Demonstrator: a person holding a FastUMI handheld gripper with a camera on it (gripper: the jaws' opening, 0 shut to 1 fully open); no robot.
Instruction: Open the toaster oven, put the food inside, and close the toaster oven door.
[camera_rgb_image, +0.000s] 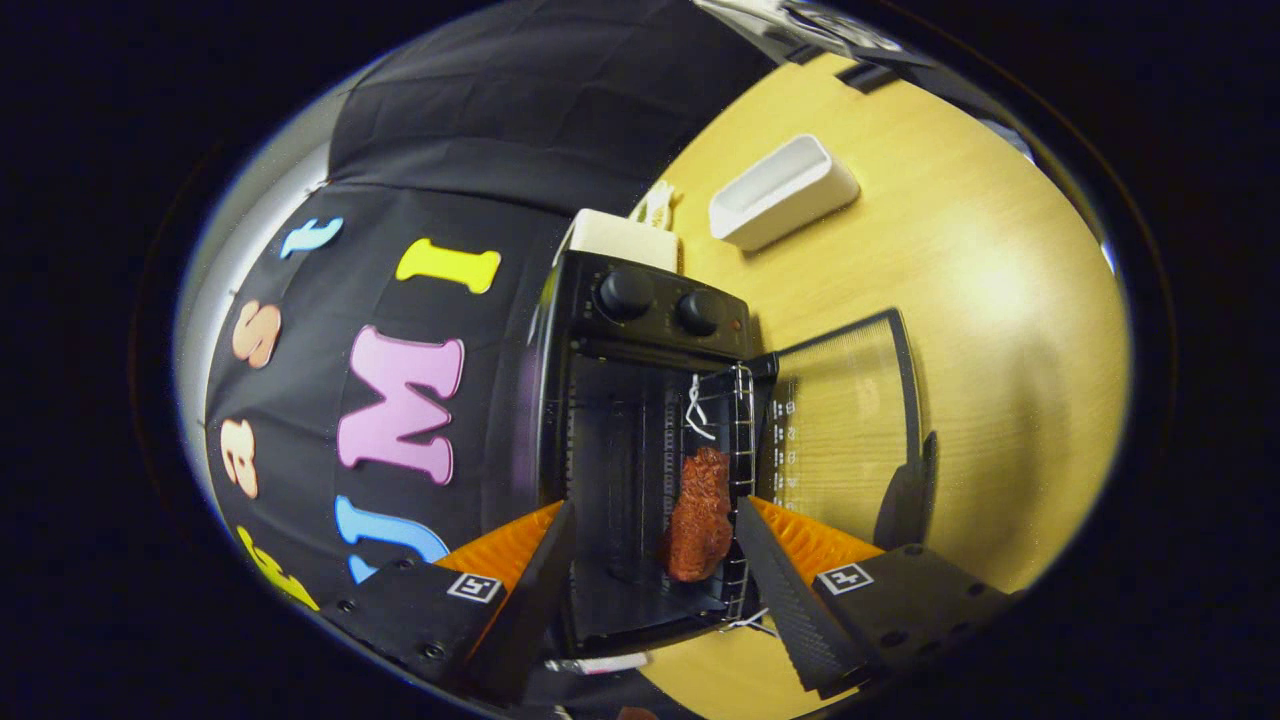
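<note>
The black toaster oven (640, 330) stands with its glass door (850, 410) swung fully open over the wooden table. A reddish-brown piece of food (700, 515) lies on the wire rack (740, 440) inside the oven cavity. My gripper (655, 510) is open just in front of the cavity. The food shows in the gap between the fingers, close to the right finger (775, 570), and neither finger presses on it. The left finger (535, 580) sits before the oven's far inner wall. Two round knobs (660, 303) are on the oven's control panel.
A white rectangular container (785, 190) sits on the wooden table (1000, 300) beyond the oven. A cream box (620, 238) rests against the oven's back side. The door's dark handle (905, 490) juts out beside the right finger. Black cloth wall lies behind the oven.
</note>
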